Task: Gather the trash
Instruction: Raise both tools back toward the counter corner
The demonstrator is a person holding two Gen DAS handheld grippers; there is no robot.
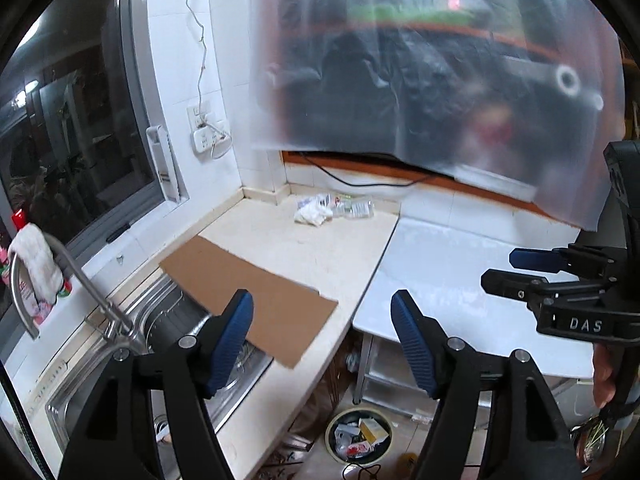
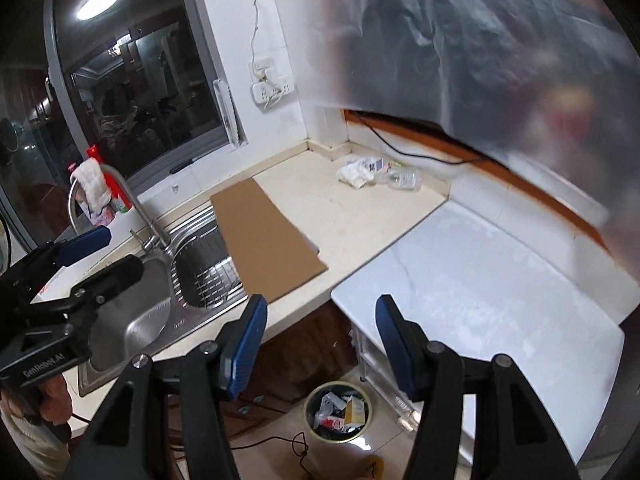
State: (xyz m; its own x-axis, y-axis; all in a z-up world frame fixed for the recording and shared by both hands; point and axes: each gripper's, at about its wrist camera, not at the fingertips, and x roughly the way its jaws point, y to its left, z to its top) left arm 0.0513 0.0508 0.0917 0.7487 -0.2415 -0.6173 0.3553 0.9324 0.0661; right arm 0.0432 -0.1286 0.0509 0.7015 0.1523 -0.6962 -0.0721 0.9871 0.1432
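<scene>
Trash pile (image 1: 332,206) on tabletop (image 1: 320,260) far ahead of left gripper (image 1: 322,338), jaws apart and empty, right gripper (image 2: 318,340) likewise, bin (image 2: 338,410) below.

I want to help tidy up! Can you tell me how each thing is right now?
Left gripper: open, holding nothing.
Right gripper: open, holding nothing.
Round bin on the floor: uncovered, scraps inside.
Crumpled white wrappers: lying in the counter's back corner.
Clear plastic bottle: lying on its side beside the wrappers.
Flat brown cardboard sheet: lying partly over the steel sink.
White cloth: draped over the tap.
</scene>
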